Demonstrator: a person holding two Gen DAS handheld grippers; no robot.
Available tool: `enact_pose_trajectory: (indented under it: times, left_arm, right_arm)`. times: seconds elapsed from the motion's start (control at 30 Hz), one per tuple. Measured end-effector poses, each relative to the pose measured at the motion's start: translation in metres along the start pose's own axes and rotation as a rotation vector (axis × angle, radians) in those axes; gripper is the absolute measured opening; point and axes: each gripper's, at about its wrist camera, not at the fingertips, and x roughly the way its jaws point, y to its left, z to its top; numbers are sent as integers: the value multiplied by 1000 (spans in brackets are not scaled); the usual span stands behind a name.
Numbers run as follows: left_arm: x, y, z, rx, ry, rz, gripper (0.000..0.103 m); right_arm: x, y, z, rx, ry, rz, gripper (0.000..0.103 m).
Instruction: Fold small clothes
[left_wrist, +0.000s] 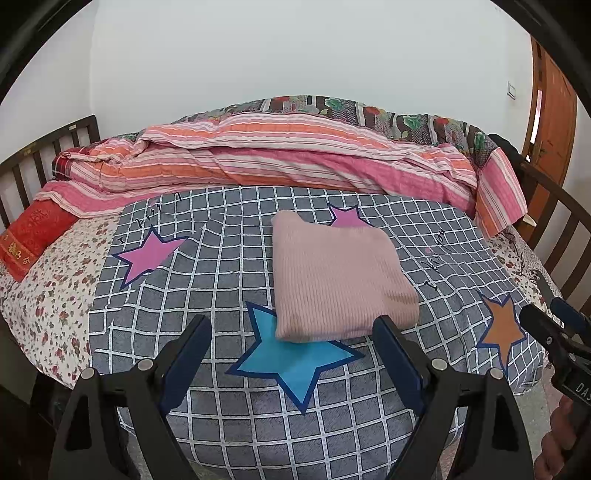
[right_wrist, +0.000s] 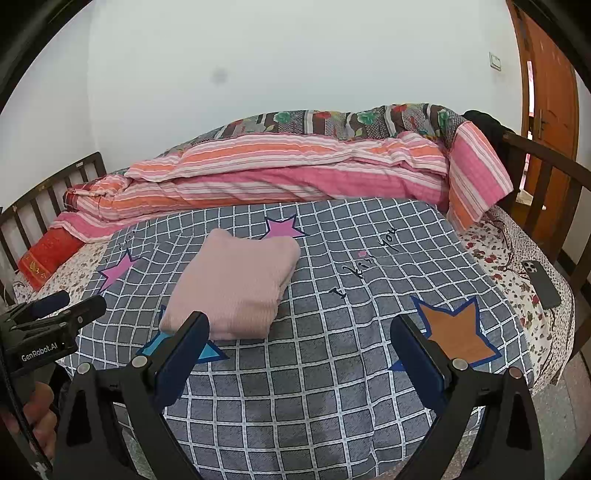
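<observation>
Pink knit garment (left_wrist: 340, 277), already folded into a compact rectangular bundle, lay on the grey checked sheet (left_wrist: 221, 280) w/ star patches, approx. centre of the bed. In the left wrist view it sat at 12 o'clock just beyond the fingertips, its near edge overlapping the blue star (left_wrist: 295, 363); in the right wrist view it lay toward 10 o'clock, partly behind the left-hand finger. Left gripper (left_wrist: 293, 325) stood wide open, holding nothing, jaws apart and clear of the fabric. Right gripper (right_wrist: 299, 325) likewise wide open and empty, w/ the orange star (right_wrist: 458, 332) at its 2 o'clock. Striped pink-orange quilt (left_wrist: 277, 158) was bunched along the far side at 12 o'clock; a dark phone (right_wrist: 541, 284) rested on the floral sheet (right_wrist: 517, 280) at 3 o'clock, well apart from the garment. Handling (judged): ribbed knit, so prob. light, soft and limp, w/ no stiffness; layers would likely slip over each other and the fold could spring open if lifted by one corner. Not fragile, not slippery against the cotton sheet. Best hold, if moved or folded again: pinch through all layers at the two near corners, one gripper per corner, or slide under the thick folded edge at the bundle's right side. Fold appeared near complete.
</observation>
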Motion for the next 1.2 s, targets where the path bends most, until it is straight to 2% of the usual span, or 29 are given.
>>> enact_pose_trajectory:
  times: [1.2]
  left_arm:
    - [1, 3, 0, -2, 6, 0, 88]
  right_arm:
    - [-1, 3, 2, -6, -3, 1, 97]
